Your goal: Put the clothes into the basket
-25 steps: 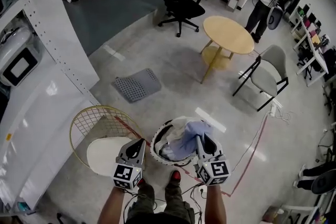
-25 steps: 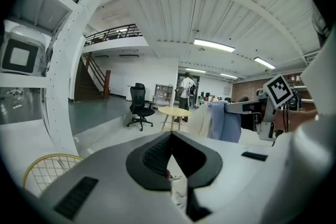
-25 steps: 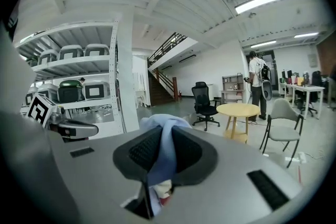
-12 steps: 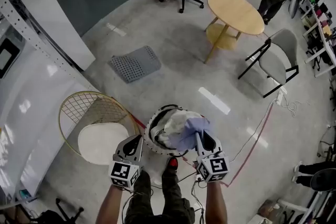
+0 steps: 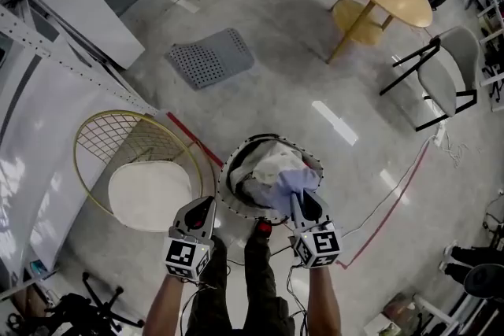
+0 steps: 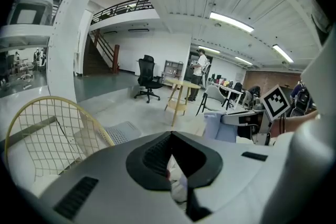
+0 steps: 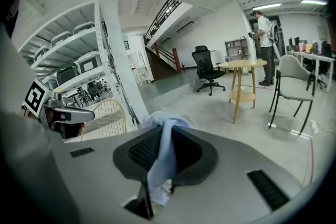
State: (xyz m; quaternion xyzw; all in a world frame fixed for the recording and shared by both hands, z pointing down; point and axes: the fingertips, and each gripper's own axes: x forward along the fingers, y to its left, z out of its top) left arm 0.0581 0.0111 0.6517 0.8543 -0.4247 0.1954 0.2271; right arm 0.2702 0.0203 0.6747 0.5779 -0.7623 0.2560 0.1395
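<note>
Firstly, head view: round basket (image 5: 224, 183) at centre, heaped with clothes (image 5: 272, 161); right gripper (image 5: 303, 204) at the basket's 5 o'clock, pinching a light blue cloth (image 5: 291, 185) that lies over the heap; left gripper (image 5: 206, 207) at 7 o'clock, just outside the rim. Left gripper view: jaw tips pressed together, nothing gripped; gold wire seat (image 6: 47, 128) at 9 o'clock. Right gripper view: jaws clamped on the blue cloth, which hangs down between the pads (image 7: 143, 150).
</note>
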